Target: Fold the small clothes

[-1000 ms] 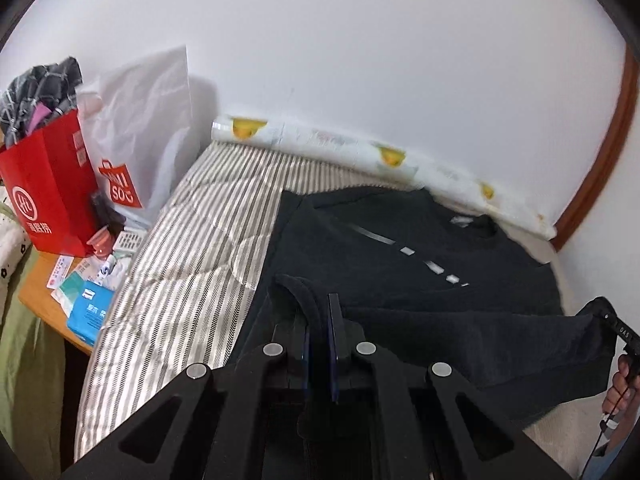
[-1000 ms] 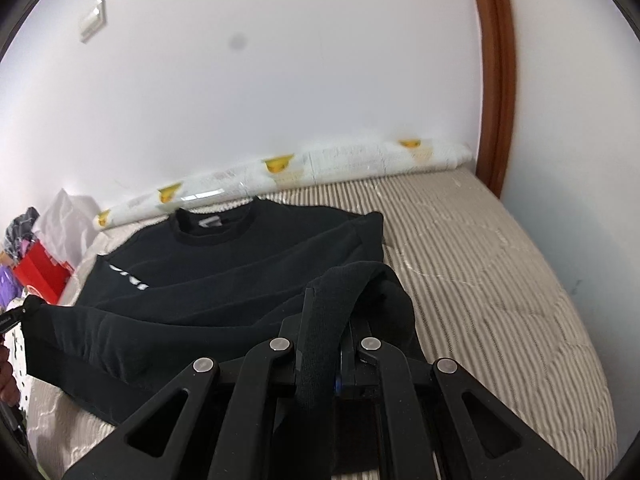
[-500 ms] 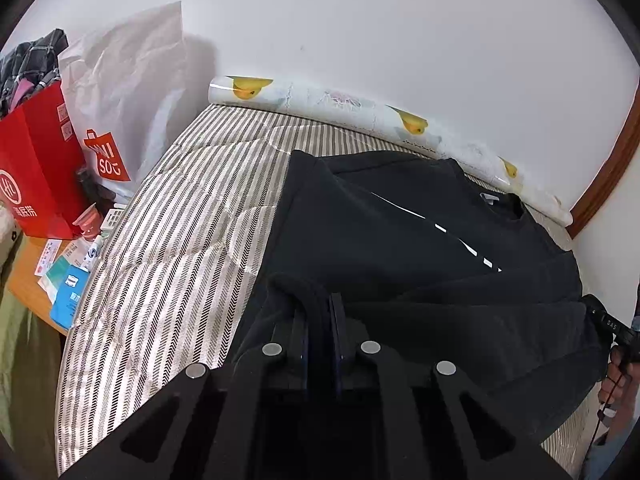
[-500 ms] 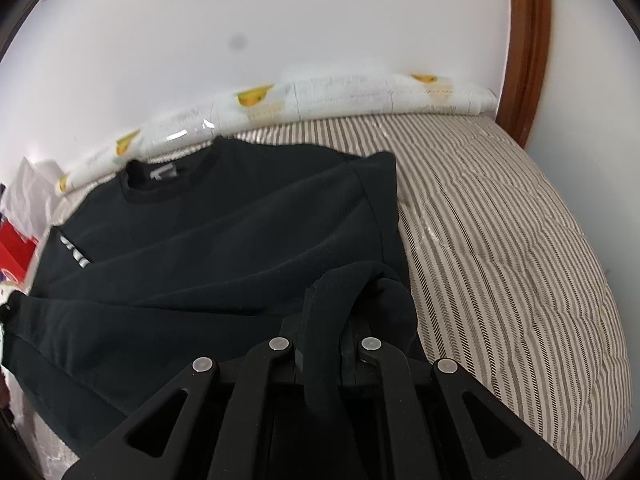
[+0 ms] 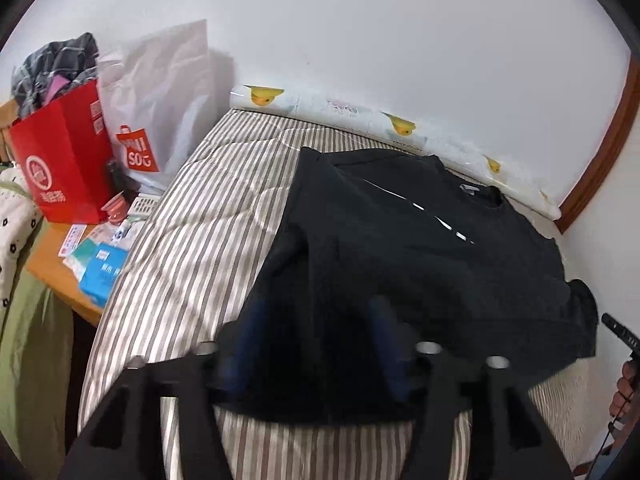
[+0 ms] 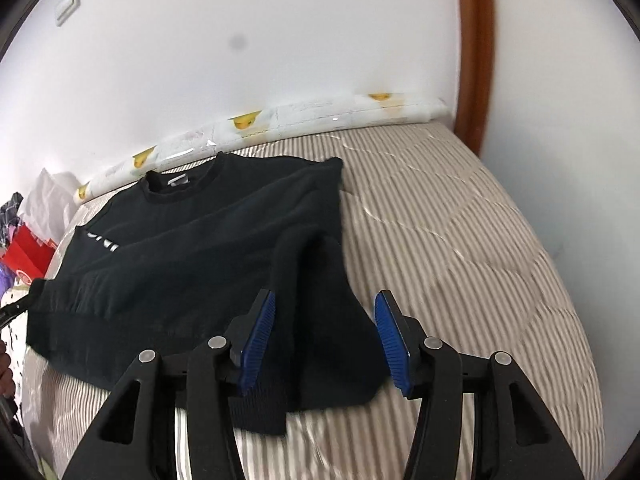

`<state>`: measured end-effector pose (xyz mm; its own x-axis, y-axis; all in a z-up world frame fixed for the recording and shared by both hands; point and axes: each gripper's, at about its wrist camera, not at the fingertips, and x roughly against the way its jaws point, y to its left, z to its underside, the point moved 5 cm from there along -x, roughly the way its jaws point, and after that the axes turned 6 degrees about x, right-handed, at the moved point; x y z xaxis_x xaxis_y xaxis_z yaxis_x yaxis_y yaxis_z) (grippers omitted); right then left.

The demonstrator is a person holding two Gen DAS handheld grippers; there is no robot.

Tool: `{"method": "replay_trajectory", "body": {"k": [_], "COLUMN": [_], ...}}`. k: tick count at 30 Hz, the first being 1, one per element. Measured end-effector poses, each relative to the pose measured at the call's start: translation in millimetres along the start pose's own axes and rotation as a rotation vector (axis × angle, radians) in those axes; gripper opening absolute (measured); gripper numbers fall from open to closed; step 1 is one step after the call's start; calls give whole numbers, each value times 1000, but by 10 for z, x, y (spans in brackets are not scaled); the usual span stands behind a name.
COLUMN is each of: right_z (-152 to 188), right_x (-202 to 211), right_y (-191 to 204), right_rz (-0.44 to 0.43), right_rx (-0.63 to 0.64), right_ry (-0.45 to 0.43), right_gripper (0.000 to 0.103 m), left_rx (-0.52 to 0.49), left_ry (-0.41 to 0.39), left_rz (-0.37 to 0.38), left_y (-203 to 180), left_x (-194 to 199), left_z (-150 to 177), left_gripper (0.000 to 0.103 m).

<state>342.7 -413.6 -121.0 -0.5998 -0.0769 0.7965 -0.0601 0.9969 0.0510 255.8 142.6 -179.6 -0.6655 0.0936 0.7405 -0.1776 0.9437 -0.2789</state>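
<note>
Both grippers stand spread wide, clamping nothing. The left gripper [image 5: 316, 344] hangs blurred over the near left edge of the black sweatshirt [image 5: 420, 248], which lies on the striped mattress [image 5: 208, 216] directly ahead of both tools. The right gripper [image 6: 324, 336] has its blue pads [image 6: 390, 338] flanking the sweatshirt's folded near right corner [image 6: 316, 312], not pinching it. Off the left gripper's far left sits a red paper bag [image 5: 64, 160].

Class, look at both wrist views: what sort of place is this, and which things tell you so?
Most likely a bedroom: a black sweater lies on a striped quilted mattress against a wall, with shopping bags on a bedside table.
</note>
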Motion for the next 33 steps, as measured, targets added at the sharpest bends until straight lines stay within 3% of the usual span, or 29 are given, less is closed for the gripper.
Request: {"method": "replay_trajectory", "body": {"k": [3, 9, 15, 25, 33], "right_z": [224, 624, 832, 721, 631], "right_x": [153, 248, 153, -104, -167], "right_y": [-28, -16, 269, 588, 545], "right_rz": [13, -49, -115, -179, -208], "right_rx": [15, -34, -36, -120, -198], "right_ry": [-1, 24, 44, 55, 23], "right_gripper": [51, 51, 51, 52, 53], "left_rx": [8, 67, 113, 171, 171], "left_ry": [2, 75, 99, 94, 90], "left_rz": [10, 58, 82, 164, 163], "left_y": [59, 231, 316, 333, 278], "left_x": [140, 194, 104, -93, -186], "left_z": [197, 592, 735, 623, 522], "left_gripper": [60, 60, 58, 58, 58]}}
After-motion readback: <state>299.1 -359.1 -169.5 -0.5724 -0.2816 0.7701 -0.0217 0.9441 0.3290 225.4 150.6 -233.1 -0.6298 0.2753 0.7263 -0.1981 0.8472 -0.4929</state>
